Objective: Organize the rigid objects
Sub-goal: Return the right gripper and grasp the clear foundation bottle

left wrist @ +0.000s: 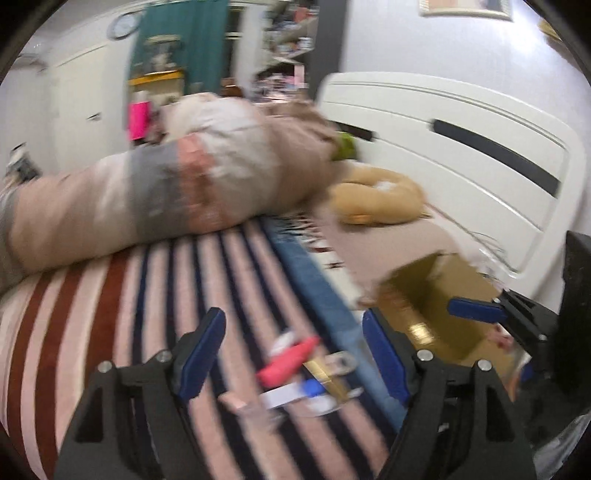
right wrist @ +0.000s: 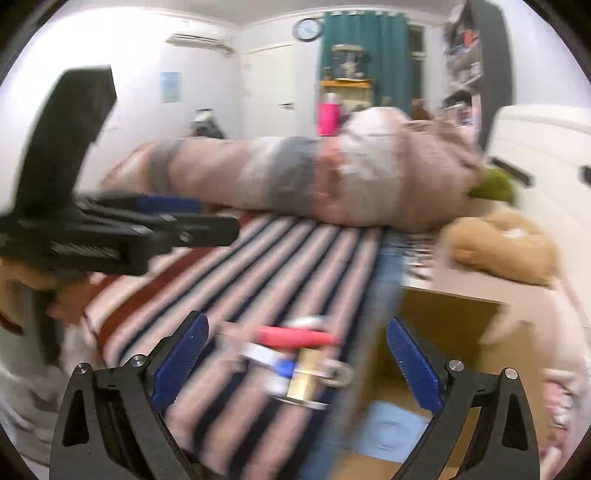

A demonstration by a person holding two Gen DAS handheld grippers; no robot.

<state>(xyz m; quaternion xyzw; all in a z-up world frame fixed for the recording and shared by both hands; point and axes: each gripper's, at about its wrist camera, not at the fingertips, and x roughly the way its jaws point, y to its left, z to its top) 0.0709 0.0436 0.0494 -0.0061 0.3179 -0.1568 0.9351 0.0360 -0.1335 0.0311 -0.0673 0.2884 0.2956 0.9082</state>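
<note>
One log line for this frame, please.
left tongs: open, empty | right tongs: open, empty | small pink, gold and white items: on striped blanket | open cardboard box: beside them | image: blurred

This is a bedroom in a home. A bed with a striped blanket (right wrist: 280, 258) fills the middle, and a big rolled-up quilt (right wrist: 295, 184) lies across it. A white headboard (left wrist: 461, 147) stands at one end. A soft yellow plush toy (left wrist: 376, 199) rests near it. A teal curtain (right wrist: 369, 48) hangs at the back, with a round clock (right wrist: 308, 28) beside it on the wall. An air conditioner (right wrist: 199, 40) sits high up. A cardboard box (right wrist: 443, 332) stands beside the bed.
</note>
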